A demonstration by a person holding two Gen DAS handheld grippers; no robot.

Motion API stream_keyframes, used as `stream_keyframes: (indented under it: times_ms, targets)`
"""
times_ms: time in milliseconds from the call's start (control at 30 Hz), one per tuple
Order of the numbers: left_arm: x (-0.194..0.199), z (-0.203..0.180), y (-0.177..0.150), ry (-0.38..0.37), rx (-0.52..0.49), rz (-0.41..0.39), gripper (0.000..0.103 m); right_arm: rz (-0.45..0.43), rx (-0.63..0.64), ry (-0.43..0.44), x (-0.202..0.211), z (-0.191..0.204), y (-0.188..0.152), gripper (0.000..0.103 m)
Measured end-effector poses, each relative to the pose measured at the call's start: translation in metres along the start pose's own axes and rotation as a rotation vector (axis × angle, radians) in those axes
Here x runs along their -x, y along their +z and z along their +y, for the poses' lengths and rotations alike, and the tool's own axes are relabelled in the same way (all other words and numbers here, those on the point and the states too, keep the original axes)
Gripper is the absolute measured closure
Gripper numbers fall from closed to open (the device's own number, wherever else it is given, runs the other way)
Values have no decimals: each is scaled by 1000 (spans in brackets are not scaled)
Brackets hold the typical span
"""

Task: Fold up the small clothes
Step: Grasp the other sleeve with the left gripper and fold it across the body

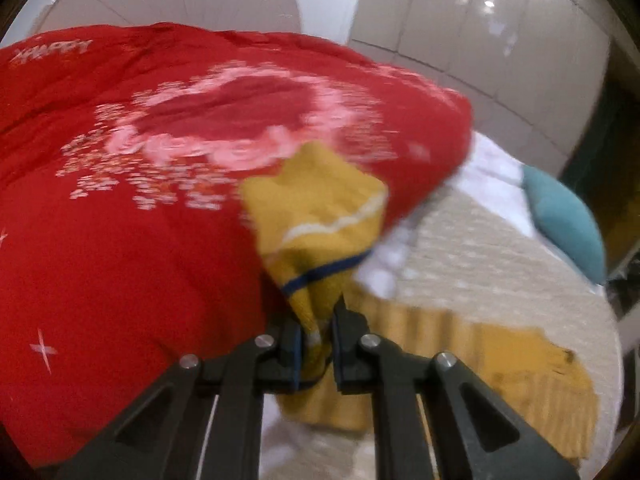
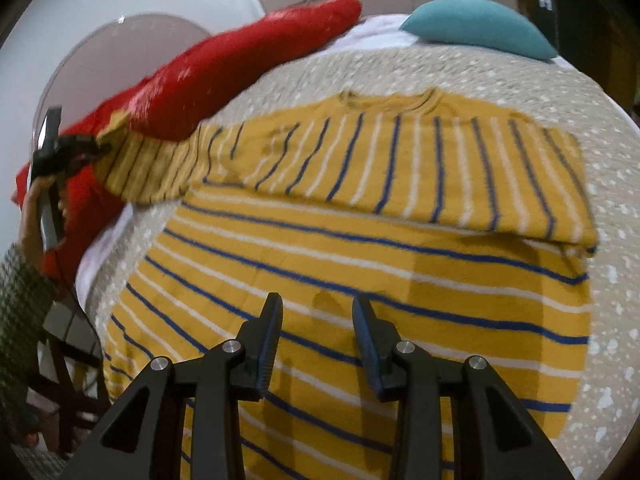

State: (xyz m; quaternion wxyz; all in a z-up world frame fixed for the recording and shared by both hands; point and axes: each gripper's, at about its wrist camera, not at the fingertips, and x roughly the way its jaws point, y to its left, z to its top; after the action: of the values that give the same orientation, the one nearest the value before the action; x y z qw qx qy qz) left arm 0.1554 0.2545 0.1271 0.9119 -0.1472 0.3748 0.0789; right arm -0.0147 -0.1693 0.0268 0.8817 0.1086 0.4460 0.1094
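While the left gripper [image 1: 316, 344] pinches its sleeve, the striped shirt [image 2: 360, 280] lies collar away; right gripper [image 2: 316, 340] fingers spread.

A big red blanket [image 1: 140, 220] with pink and white print lies at the left on a beige speckled bedcover [image 2: 612, 320], a teal pillow [image 2: 480, 24] rests at the far right, near white wall tiles [image 1: 500, 40].
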Motion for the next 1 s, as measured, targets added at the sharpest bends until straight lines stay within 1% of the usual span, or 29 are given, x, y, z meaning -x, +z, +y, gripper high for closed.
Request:
stream_keyframes:
  times_ms: [67,100,133,233,300,333,400,433,533,567,600,633,700,767,800,833,867,900,933,967,1000]
  targets:
    - [8,-29,-6,-61,-34,6,92,-33,-25,-3,13,-6,0,63]
    - [13,-54,-11,-110,-60,13,92,-56,-42,-6,21,-12,-2,63]
    - [16,-70,-14,-141,-73,19,92,-68,-52,-10,27,-16,-3,63]
    - [21,-143,-35,-268,-146,54,92,-107,-102,-23,46,-34,-12,63]
    - [22,-199,-56,-353,-207,90,92,-113,-127,-37,54,-46,-19,63]
    - [21,-222,-66,-382,-234,106,92,-118,-148,-47,59,-55,-24,63]
    - [17,-272,-93,-430,-305,143,92,-124,-184,-57,67,-70,-31,63]
    - [12,-300,-111,-455,-341,173,92,-128,-209,-63,71,-80,-36,63]
    - [-4,-353,-153,-503,-428,263,89,-134,-268,-81,81,-103,-49,63]
    - [-9,-366,-167,-498,-461,289,85,-134,-286,-86,83,-110,-52,63]
    - [-15,-376,-183,-484,-485,314,78,-134,-299,-89,84,-115,-53,63]
    - [-19,-379,-191,-484,-491,338,73,-136,-315,-91,87,-122,-57,63]
    - [-18,-375,-205,-524,-476,400,55,-146,-327,-92,91,-127,-60,63]
    - [-7,-357,-206,-548,-457,405,49,-152,-324,-100,95,-130,-61,63]
    - [-1,-346,-205,-548,-452,395,43,-154,-323,-100,96,-130,-61,63]
    - [5,-338,-201,-543,-448,387,41,-155,-321,-96,97,-130,-60,63]
    - [13,-327,-200,-532,-441,369,36,-157,-319,-92,97,-130,-59,63]
    - [24,-308,-195,-516,-429,339,32,-158,-312,-87,96,-127,-56,63]
    - [29,-298,-193,-499,-424,320,30,-158,-299,-82,93,-123,-50,63]
    - [39,-278,-189,-451,-423,286,27,-159,-285,-78,91,-119,-45,63]
    - [48,-261,-186,-401,-424,254,27,-160,-271,-76,89,-115,-40,63]
